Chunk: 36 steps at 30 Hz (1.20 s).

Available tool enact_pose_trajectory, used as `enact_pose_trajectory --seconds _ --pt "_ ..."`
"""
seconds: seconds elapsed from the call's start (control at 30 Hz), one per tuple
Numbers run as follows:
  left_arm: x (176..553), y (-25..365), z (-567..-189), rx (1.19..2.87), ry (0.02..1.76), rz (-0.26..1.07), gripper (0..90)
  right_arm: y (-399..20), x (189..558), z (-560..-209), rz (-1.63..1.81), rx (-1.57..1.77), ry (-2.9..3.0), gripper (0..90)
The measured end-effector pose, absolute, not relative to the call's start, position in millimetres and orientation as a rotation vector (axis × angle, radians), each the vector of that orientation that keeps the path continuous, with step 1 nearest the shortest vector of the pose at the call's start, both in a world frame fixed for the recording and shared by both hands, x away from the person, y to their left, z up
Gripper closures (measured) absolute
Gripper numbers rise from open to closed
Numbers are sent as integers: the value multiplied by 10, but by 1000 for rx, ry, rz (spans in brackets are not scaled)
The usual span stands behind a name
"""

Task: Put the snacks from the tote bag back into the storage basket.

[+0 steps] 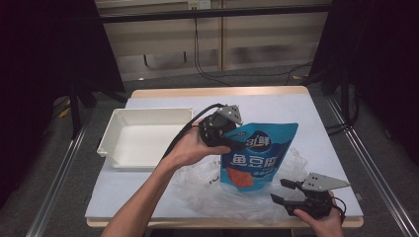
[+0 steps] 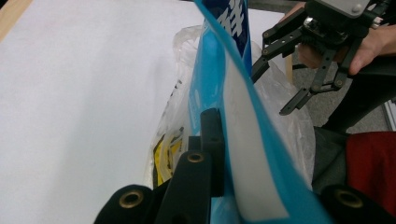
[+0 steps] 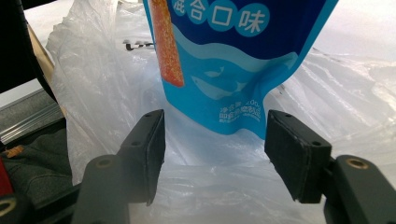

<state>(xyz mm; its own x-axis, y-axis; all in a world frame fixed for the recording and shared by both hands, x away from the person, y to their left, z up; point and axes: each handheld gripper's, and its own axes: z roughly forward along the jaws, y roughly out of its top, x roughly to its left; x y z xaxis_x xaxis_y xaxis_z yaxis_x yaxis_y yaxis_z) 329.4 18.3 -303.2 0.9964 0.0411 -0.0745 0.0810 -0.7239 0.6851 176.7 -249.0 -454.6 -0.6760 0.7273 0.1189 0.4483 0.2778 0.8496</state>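
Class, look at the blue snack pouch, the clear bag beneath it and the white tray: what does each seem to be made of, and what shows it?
Blue snack pouch: likely glossy printed plastic film; sheen, flat sealed edge.
Clear bag: thin see-through plastic; crinkles, glints.
White tray: probably rigid matte plastic; smooth moulded walls.

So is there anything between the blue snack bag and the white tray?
Nothing visible blocks it. The left gripper holds the blue snack bag above the clear plastic bag, and the white tray lies open beside it, to its left in the high view.
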Motion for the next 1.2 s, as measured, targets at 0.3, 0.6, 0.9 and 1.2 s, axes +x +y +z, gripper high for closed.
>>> enact_pose_trajectory --seconds 0.3,0.6,0.9,1.2 --pt "3324 135 -2981 2389 79 -86 900 -2499 1766 -4556 1354 1073 2258 384" --pt "3255 136 -2860 2389 56 -42 900 -2488 1764 -4552 1353 1075 2260 374" --pt "3218 151 -2733 2400 11 -46 900 -2491 1761 -4548 1356 1072 2258 364" --pt "3270 289 -2606 2366 -3 -21 900 -2496 1754 -4538 1356 1069 2245 365"
